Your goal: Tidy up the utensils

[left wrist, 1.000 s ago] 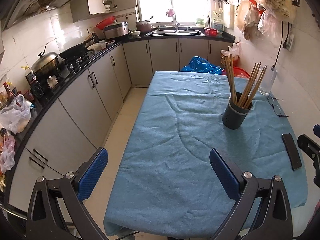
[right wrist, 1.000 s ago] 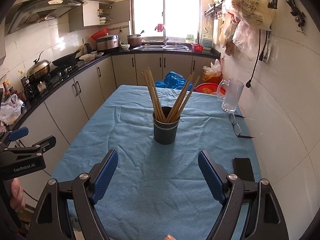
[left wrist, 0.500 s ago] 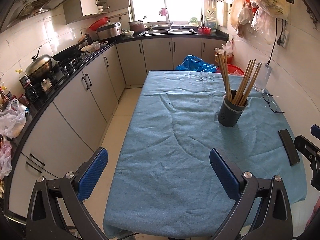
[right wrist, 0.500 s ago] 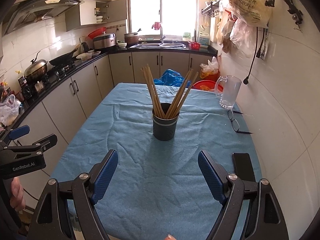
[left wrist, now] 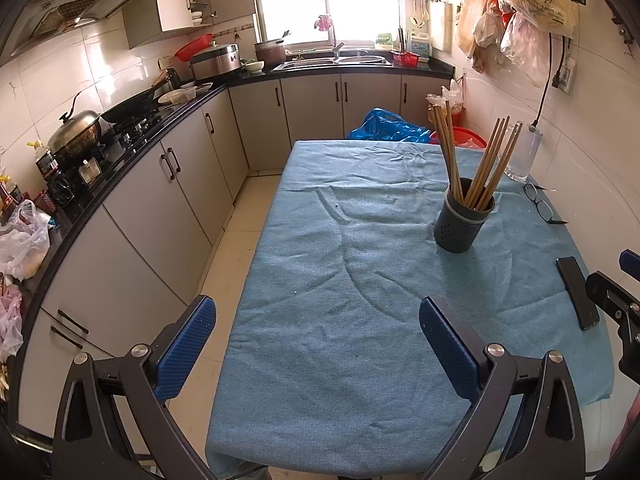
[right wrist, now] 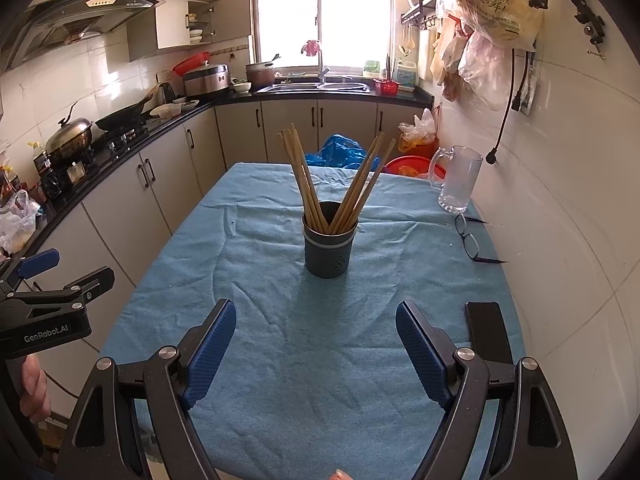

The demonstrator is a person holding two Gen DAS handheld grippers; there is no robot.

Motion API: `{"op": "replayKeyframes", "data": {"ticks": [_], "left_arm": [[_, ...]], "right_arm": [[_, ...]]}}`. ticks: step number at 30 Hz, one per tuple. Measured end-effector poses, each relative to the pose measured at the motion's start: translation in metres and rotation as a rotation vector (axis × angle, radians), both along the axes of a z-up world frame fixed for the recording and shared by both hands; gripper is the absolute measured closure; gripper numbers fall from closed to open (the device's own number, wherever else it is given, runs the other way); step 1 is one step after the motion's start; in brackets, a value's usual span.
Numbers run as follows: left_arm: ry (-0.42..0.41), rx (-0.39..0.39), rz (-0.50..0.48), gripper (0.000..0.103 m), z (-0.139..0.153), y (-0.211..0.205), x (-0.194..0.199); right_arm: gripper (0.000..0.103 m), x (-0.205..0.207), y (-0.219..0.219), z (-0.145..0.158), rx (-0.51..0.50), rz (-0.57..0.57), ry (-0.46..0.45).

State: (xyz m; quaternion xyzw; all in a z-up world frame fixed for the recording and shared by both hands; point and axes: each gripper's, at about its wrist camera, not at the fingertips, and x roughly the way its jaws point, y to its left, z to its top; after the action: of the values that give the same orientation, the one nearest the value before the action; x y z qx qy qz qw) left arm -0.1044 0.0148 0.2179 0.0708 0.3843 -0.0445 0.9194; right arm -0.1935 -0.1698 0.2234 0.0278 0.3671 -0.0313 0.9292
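Chopsticks (right wrist: 330, 184) beyond right claw (right wrist: 316, 344)

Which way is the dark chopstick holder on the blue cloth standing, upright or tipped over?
Upright. The chopstick holder rests on its base on the blue cloth, open end up, with chopsticks fanning out above the rim.

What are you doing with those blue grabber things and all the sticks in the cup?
A person holds a grabber in each hand to tidy utensils. Right now both the left gripper and the right gripper are open and hold nothing. The chopsticks already stand in the dark cup on the blue tablecloth. A glass mug, eyeglasses and a phone lie along the wall side.
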Motion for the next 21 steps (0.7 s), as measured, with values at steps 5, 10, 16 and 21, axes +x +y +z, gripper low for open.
{"op": "replayKeyframes", "data": {"ticks": [5,10,16,21], "left_arm": [[0.001,0.0,0.0,0.002,-0.0005,-0.0003,0.0006],[0.001,0.001,-0.001,0.002,-0.0006,0.0002,0.0006],[0.001,0.001,-0.001,0.002,-0.0005,0.0,0.0004],[0.004,0.001,0.0,0.002,-0.0018,0.0003,-0.0006]], "right_arm": [[0.017,0.0011,0.0003,-0.0004,0.001,0.005,0.001],[0.017,0.0018,0.0005,-0.0009,0.004,0.007,0.003],[0.017,0.002,0.0014,-0.0032,0.005,0.013,0.008],[0.017,0.0027,0.0021,-0.0046,0.008,0.015,0.011]]}}
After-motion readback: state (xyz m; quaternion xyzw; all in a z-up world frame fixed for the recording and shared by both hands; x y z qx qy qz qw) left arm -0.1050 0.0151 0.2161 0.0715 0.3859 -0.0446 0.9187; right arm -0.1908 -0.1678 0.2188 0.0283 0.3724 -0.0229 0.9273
